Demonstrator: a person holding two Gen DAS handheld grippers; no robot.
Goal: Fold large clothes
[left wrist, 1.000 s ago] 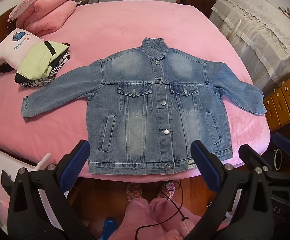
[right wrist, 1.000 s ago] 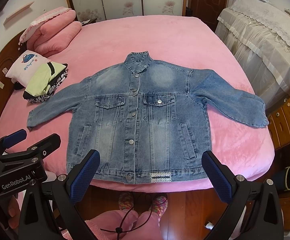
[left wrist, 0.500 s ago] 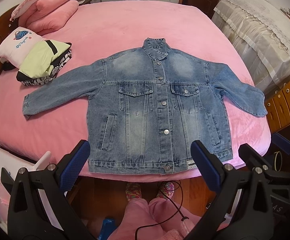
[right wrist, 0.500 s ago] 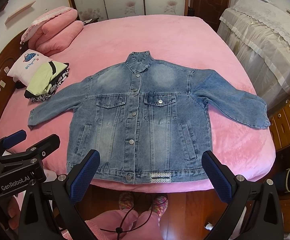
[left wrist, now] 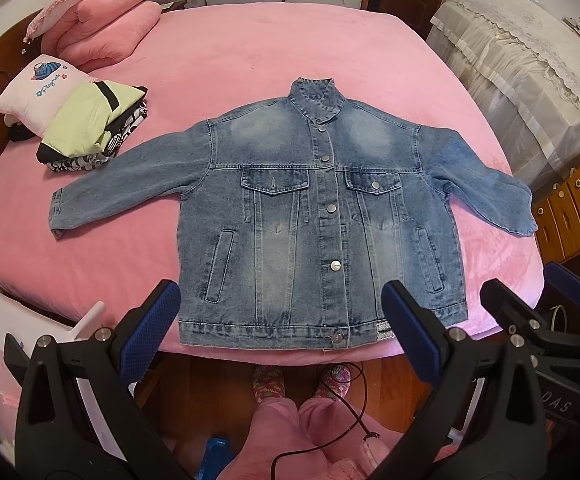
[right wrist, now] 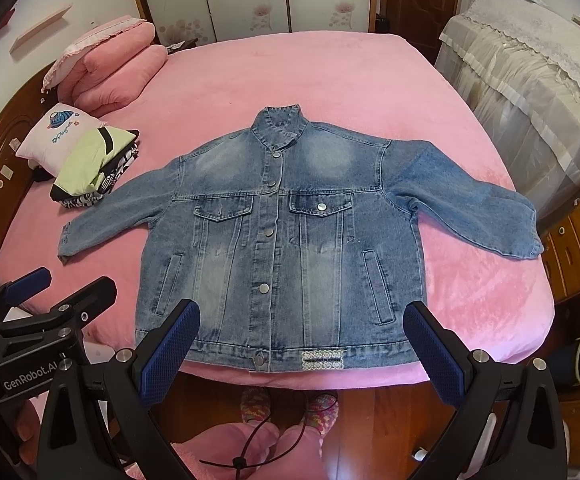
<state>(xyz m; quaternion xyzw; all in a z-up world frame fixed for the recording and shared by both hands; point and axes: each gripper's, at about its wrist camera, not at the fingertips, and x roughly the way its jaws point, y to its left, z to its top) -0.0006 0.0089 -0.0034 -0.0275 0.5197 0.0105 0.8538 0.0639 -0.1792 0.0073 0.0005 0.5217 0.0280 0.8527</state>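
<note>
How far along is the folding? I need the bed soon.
Done: the blue denim jacket lies spread flat, buttoned, sleeves out, on the pink bed; a folded clothes stack sits beside it. In hand: nothing; the left gripper and right gripper are open above the hem. Left: every fold.

jacket (left wrist: 317, 216): faded blue denim (silver buttons) | bed (left wrist: 250, 48): pink | fingers (left wrist: 150, 336): blue pads

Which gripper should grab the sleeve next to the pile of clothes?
The left hand-held gripper: open, empty, and on that sleeve's side. The right hand-held gripper hangs further toward the other sleeve.
</note>
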